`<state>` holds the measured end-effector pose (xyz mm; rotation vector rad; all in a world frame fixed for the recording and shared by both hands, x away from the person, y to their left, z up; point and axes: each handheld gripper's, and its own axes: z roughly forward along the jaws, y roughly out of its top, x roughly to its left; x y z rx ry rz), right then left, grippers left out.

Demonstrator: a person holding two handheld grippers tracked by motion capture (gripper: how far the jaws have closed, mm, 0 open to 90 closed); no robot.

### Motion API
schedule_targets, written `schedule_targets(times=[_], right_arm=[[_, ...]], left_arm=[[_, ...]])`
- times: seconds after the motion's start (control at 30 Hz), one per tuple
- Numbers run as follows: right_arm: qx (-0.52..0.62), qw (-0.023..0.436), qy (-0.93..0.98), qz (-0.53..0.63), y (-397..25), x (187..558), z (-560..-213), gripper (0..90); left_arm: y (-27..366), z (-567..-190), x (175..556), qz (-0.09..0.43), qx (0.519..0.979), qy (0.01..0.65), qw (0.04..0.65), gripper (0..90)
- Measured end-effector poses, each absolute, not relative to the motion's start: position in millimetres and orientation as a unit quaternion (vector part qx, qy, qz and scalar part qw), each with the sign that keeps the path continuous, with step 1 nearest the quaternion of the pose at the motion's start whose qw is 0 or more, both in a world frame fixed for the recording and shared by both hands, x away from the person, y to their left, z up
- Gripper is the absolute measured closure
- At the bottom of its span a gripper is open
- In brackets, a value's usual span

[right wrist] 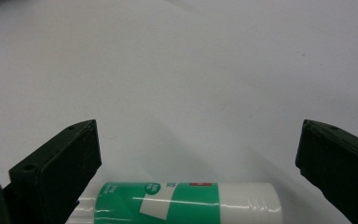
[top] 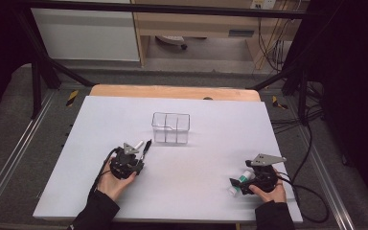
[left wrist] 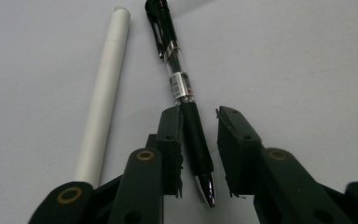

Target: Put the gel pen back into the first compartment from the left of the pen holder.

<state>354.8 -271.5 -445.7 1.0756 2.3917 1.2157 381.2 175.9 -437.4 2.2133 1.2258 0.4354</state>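
A black click pen and a white capped pen lie side by side on the white table. My left gripper is open, its jaws straddling the black pen's rubber grip; the left jaw touches it and a gap shows at the right jaw. From above, that left gripper points up-right at the black pen and the white pen. My right gripper stands wide open over a green-and-white glue stick lying crosswise between its jaws. Near the front right, this right gripper points left over the glue stick.
A clear plastic box with several compartments stands at the middle of the white table, just beyond the pens. A wooden edge runs along the far side. Cables trail off the right side.
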Motion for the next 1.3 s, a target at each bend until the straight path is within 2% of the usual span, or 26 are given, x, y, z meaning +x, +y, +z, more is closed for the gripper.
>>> schedule_targets(times=[0.9, 1.3], right_arm=[[0.366, 0.126, 0.822, 0.417, -271.0, 354.9, -445.8, 0.5], [0.366, 0.127, 0.822, 0.417, -270.9, 355.2, -446.0, 0.5]], left_arm=[[171.4, -440.4, 378.7, 0.180, 0.794, 0.510, 0.279, 79.0], [174.5, -439.4, 379.4, 0.175, 0.794, 0.506, 0.286, 79.3]])
